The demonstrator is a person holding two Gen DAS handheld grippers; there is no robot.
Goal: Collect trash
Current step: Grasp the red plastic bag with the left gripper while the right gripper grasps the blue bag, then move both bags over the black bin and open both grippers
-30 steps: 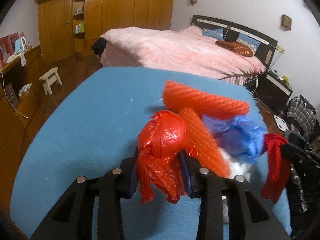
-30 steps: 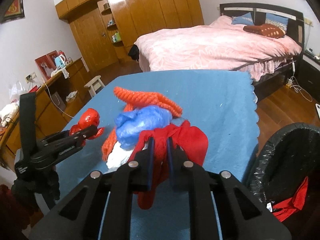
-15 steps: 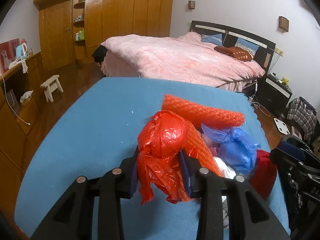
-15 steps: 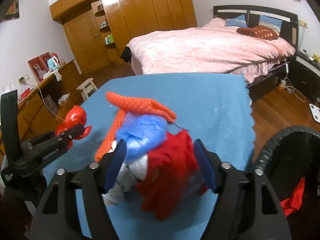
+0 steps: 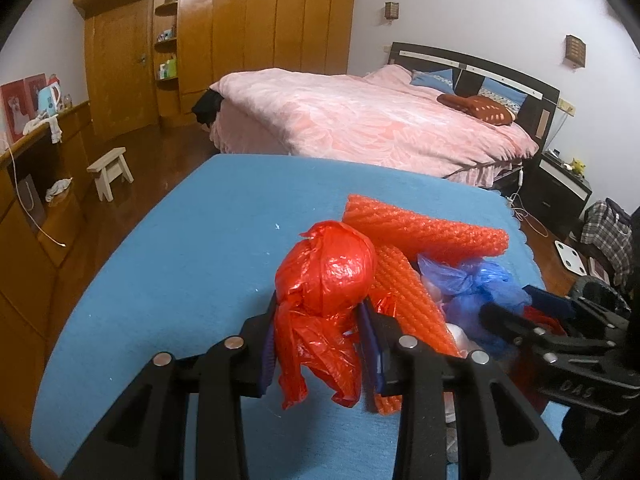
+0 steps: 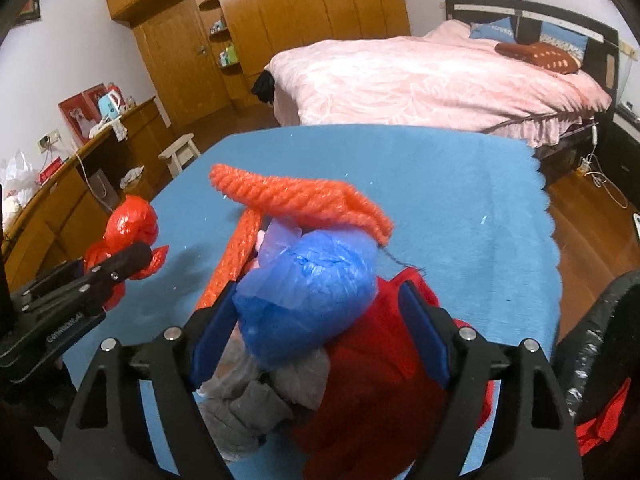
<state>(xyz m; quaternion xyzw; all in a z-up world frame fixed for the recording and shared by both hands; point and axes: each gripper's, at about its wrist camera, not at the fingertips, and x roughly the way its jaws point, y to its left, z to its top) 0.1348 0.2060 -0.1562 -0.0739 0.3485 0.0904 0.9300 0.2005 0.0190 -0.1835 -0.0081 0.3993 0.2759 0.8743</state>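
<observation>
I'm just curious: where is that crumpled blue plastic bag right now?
The crumpled blue plastic bag sits between the open fingers of the right claw, on the pile on the blue table, just below the orange mesh foam sleeve.

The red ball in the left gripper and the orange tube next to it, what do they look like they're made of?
Red ball: thin glossy plastic film, likely a bag, judging by its crinkles and bright glints. Orange tube: probably foam netting, matte, with a raised woven-looking ribbed pattern. The left gripper is shut on the ball.
</observation>
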